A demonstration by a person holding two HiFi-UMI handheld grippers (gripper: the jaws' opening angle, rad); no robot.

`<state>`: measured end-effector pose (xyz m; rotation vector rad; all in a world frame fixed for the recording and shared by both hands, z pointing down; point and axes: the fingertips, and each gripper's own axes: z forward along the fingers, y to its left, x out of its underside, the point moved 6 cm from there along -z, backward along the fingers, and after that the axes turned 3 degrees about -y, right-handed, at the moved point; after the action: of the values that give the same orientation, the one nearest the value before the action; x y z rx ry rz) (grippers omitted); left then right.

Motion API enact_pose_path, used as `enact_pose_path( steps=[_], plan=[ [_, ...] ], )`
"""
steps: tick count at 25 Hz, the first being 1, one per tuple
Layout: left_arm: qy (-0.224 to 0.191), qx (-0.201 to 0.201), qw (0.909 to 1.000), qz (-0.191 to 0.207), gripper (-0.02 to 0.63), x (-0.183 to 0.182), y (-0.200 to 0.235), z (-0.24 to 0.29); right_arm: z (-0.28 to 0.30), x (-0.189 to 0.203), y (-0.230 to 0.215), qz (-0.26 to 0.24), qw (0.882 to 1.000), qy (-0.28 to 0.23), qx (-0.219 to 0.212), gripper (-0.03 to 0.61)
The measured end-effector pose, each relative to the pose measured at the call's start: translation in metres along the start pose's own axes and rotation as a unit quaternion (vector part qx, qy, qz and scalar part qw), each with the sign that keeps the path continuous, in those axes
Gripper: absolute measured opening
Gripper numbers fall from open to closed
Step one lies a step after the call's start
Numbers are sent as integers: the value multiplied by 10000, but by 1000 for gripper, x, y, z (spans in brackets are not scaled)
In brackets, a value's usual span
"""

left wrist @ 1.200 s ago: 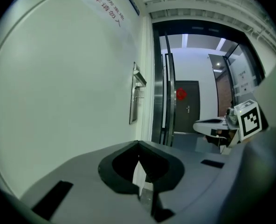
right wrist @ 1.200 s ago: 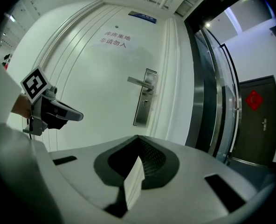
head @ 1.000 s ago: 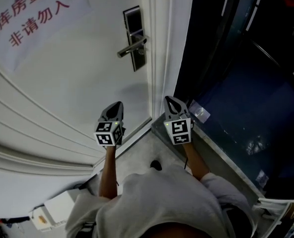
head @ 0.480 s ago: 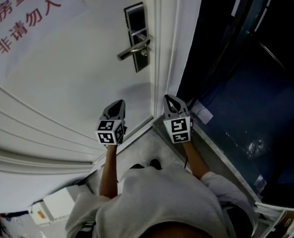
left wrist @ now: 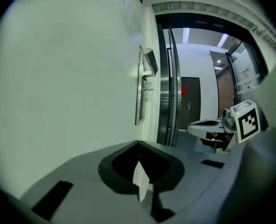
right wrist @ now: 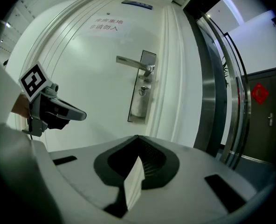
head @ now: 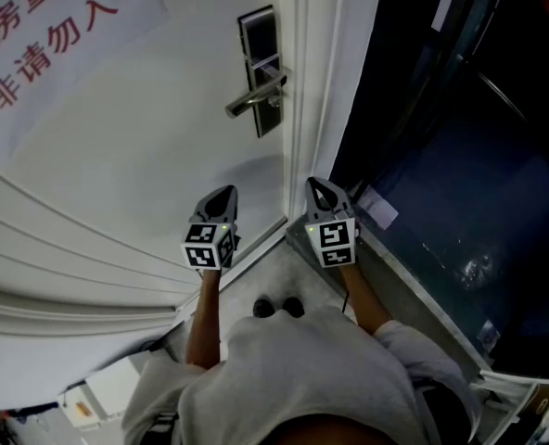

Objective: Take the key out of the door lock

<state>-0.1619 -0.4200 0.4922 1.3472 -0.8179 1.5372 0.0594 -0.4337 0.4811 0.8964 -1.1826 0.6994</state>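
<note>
A steel lock plate [head: 262, 68] with a lever handle [head: 254, 97] sits near the right edge of the white door [head: 135, 156]. In the right gripper view a small key [right wrist: 141, 91] hangs from the plate [right wrist: 141, 87] just under the handle [right wrist: 134, 63]. In the left gripper view the plate [left wrist: 139, 85] shows edge-on. My left gripper [head: 226, 192] and right gripper [head: 313, 184] are held side by side well below the lock, apart from it. The left gripper [left wrist: 138, 143] is shut and empty, and so is the right gripper [right wrist: 138, 136].
A paper sign with red characters [head: 43, 26] is stuck on the door's upper left. The white door frame [head: 316, 91] borders dark glass panels [head: 441, 156] on the right. A white box [head: 108, 387] lies on the floor at lower left. The person's shoes [head: 276, 308] stand near the threshold.
The lock plate and handle have drifted slightly right in the head view as the person stepped closer. Both grippers stay shut and side by side.
</note>
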Motion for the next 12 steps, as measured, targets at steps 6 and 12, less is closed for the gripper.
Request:
enact_pose_path(
  steps=[6, 12],
  plan=[
    [-44, 109, 9999, 22, 18, -2, 1, 3, 2, -2, 2, 23, 10000, 24, 38, 23],
    [-69, 167, 9998, 38, 18, -5, 5, 2, 17, -19, 5, -153, 9998, -137, 14, 23]
  ],
)
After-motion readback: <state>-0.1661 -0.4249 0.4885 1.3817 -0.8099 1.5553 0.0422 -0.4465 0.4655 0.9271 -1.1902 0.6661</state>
